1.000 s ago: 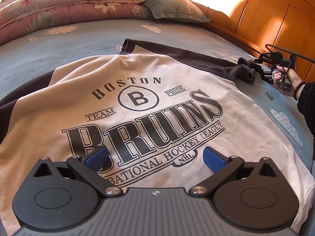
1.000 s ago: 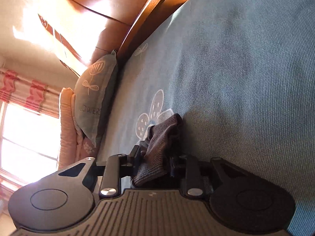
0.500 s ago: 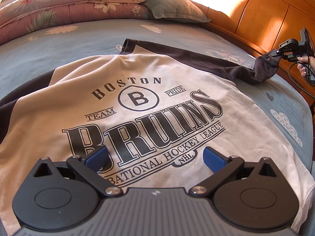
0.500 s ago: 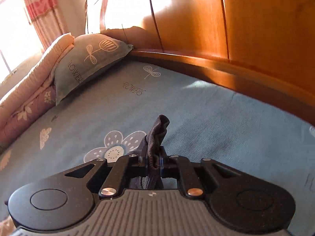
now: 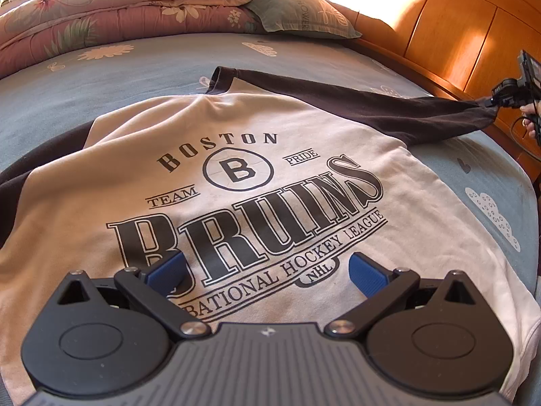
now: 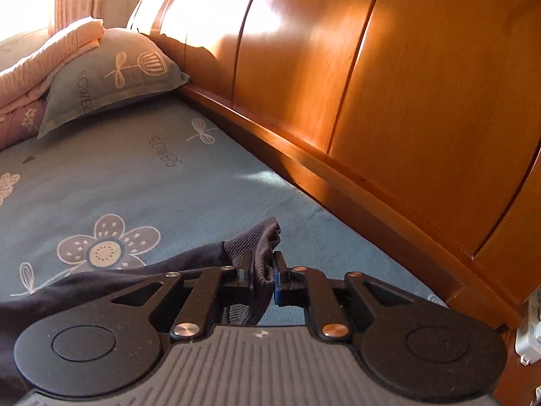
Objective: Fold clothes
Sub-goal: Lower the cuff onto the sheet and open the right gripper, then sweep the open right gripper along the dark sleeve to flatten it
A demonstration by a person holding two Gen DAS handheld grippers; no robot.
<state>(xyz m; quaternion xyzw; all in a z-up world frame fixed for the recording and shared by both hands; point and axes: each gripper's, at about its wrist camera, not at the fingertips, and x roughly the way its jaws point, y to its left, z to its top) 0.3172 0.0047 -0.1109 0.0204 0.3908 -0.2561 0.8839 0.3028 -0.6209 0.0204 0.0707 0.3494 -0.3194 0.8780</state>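
Our right gripper (image 6: 263, 272) is clamped on the ribbed dark cuff (image 6: 257, 240) of the cream sweatshirt with dark raglan sleeves (image 5: 257, 182), and compared with half a second back that sleeve (image 5: 405, 115) is now pulled out much straighter, stretched taut toward the glossy orange wooden headboard (image 6: 389, 101) ahead of the right tool. A second ago it was still bunched up in a lump. From the left wrist view we can see the right gripper (image 5: 490, 101) far off to the right, with fingers (image 5: 529, 125) of a hand on it.

Our left gripper (image 5: 265, 272) hasn't budged: blue pads (image 5: 367, 272) spread wide, holding nothing, hovering over the sweatshirt's lower front. The sweatshirt lies flat, print up, on the woven blue-grey bedsheet with flower doodles (image 6: 152, 186), right under and ahead of the left tool.

Print reads "BOSTON", "B", "TEAM", "PRIDE", "BRUINS", "HOCKEY LEAGUE", "NHL". The sheet and the teal pillow (image 6: 111, 81) both say "FLOWERS". A folded pink floral quilt (image 5: 128, 10) sits far ahead.
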